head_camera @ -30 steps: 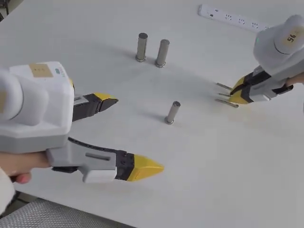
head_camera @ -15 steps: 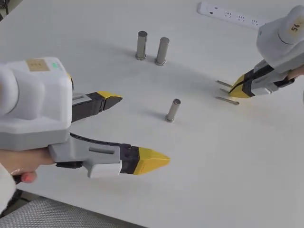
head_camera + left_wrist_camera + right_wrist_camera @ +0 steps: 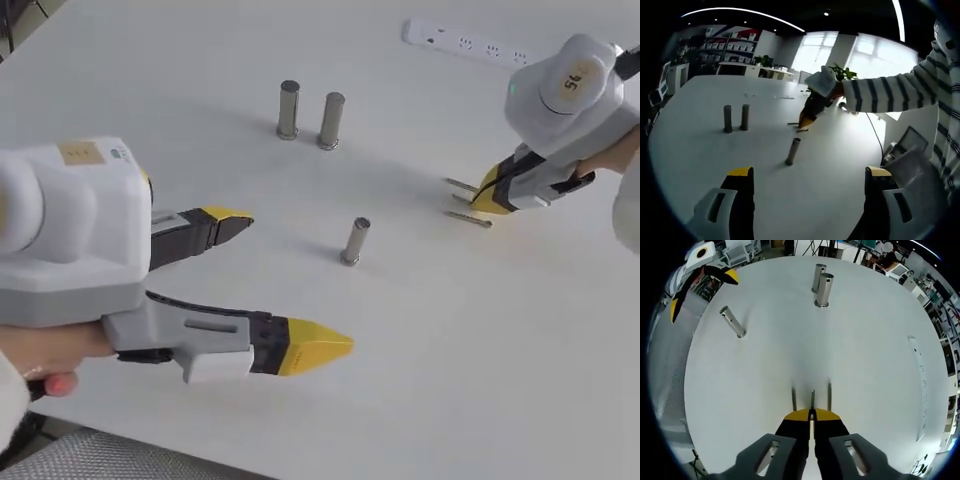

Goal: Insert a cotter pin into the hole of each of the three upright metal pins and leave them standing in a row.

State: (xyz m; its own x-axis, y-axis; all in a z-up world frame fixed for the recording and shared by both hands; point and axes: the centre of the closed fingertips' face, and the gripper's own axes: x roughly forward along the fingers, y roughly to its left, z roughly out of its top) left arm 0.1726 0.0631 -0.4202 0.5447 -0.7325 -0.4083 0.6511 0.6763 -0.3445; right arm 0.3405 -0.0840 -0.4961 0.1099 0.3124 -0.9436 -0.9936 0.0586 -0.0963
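Yellow plastic tips cap the black jaws of the right gripper point(image 3: 812, 412), which are pressed together on the near end of the middle cotter pin point(image 3: 812, 399). Two more thin steel cotter pins point(image 3: 794, 397) lie flat just beside it, one on each side, on the matte white surface point(image 3: 880, 365). The gripper's rounded white housing carries a round label reading 56. At lower left in the head view, the left gripper point(image 3: 292, 280) has its jaws spread wide and empty. Three smooth cylindrical metal pins point(image 3: 355, 241) stand upright, one mid-frame and two close together above it. A white power strip point(image 3: 465, 45) lies at top right.
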